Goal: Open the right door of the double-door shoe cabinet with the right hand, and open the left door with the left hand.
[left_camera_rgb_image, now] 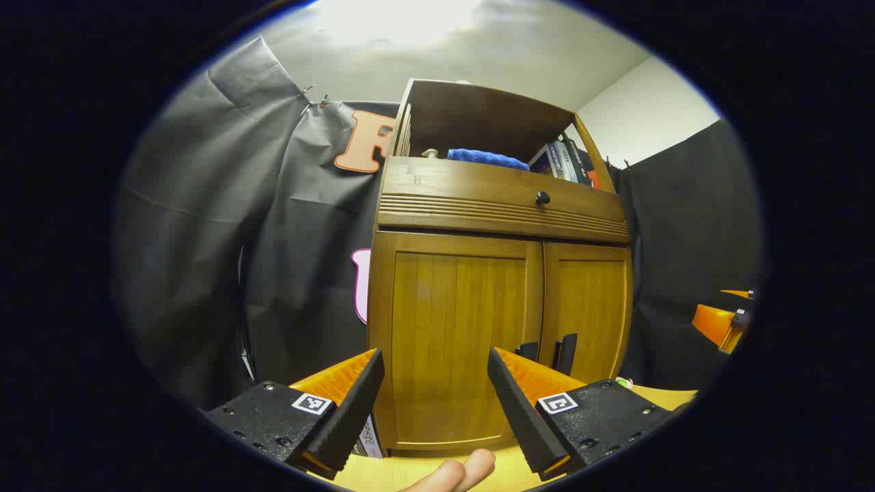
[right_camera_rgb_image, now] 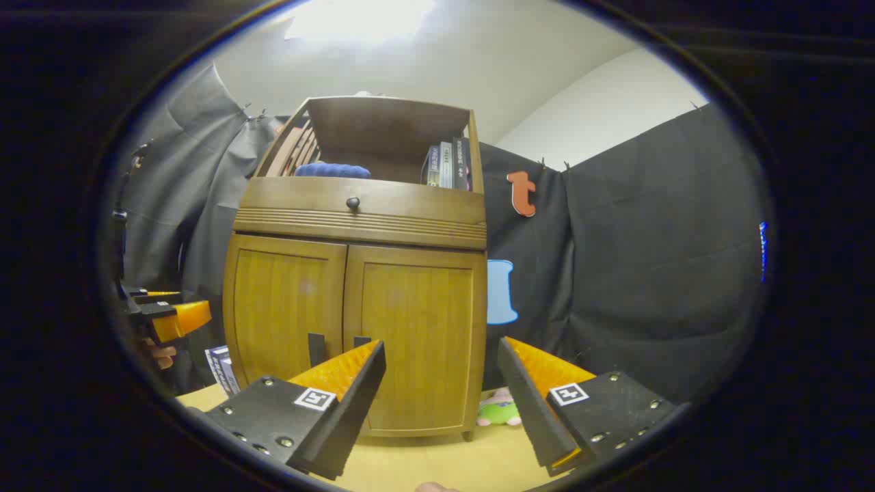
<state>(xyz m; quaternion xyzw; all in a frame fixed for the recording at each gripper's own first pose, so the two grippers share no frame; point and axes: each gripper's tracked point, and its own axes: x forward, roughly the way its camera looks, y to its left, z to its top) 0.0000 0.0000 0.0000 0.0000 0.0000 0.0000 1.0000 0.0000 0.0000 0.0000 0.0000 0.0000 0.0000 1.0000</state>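
The wooden shoe cabinet (left_camera_rgb_image: 502,301) stands ahead with both doors closed. In the left gripper view my left gripper (left_camera_rgb_image: 436,396) is open in front of the left door (left_camera_rgb_image: 451,335), short of it; two dark handles (left_camera_rgb_image: 547,352) sit by the centre seam. The right door (left_camera_rgb_image: 589,314) lies beyond. In the right gripper view my right gripper (right_camera_rgb_image: 441,393) is open before the right door (right_camera_rgb_image: 417,342), also short of it, with the left door (right_camera_rgb_image: 284,307) and dark handles (right_camera_rgb_image: 316,348) to its left. The left gripper (right_camera_rgb_image: 167,314) appears at that view's left edge.
A drawer with a round knob (left_camera_rgb_image: 543,198) runs above the doors. The open shelf on top holds a blue cloth (left_camera_rgb_image: 487,158) and books (left_camera_rgb_image: 567,162). A small plush toy (right_camera_rgb_image: 502,410) lies on the yellow floor by the cabinet's right foot. Books (right_camera_rgb_image: 220,369) lean at its left.
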